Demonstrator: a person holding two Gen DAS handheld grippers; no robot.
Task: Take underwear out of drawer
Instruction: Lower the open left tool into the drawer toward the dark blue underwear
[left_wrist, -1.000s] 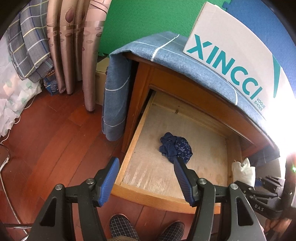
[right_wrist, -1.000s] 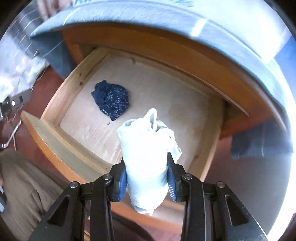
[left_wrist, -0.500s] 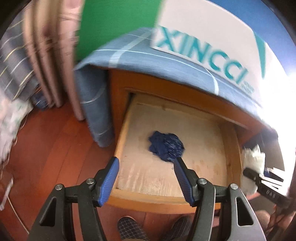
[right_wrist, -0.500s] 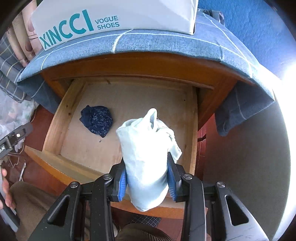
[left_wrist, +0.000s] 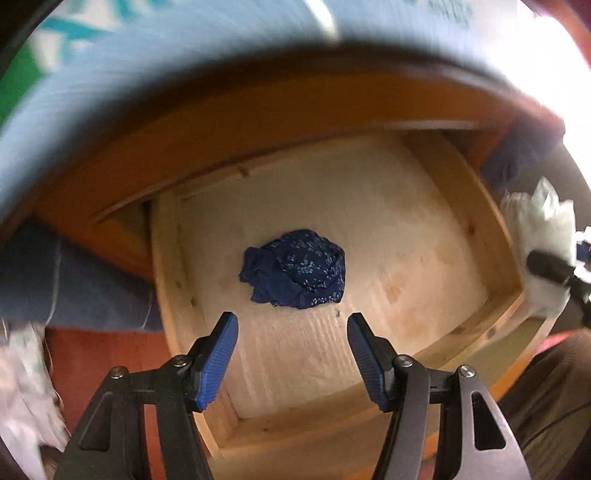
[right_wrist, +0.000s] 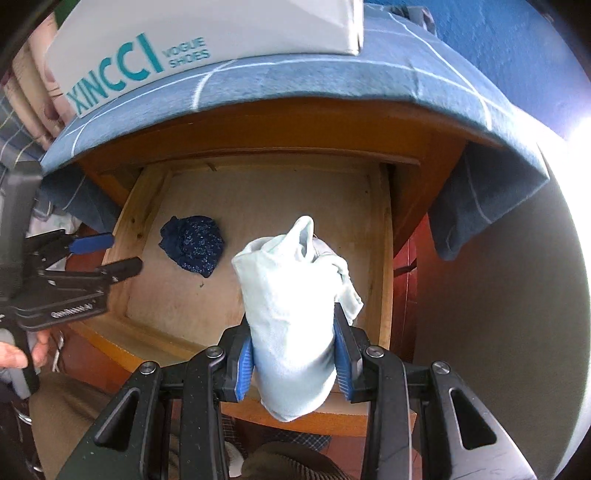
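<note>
A crumpled dark blue speckled underwear lies on the floor of the open wooden drawer; it also shows in the right wrist view. My left gripper is open, its blue pads just in front of and above the blue underwear, not touching it. It shows at the left of the right wrist view. My right gripper is shut on a pale light-blue underwear, held above the drawer's front right. That garment shows at the right edge of the left wrist view.
The drawer belongs to a wooden cabinet covered by a blue checked cloth. A white XINCCI shoe box stands on top. The person's legs and plaid slippers are below the drawer front.
My left gripper has moved forward and down over the drawer, close to the dark blue underwear. My right gripper stays shut on the pale underwear, little moved.
</note>
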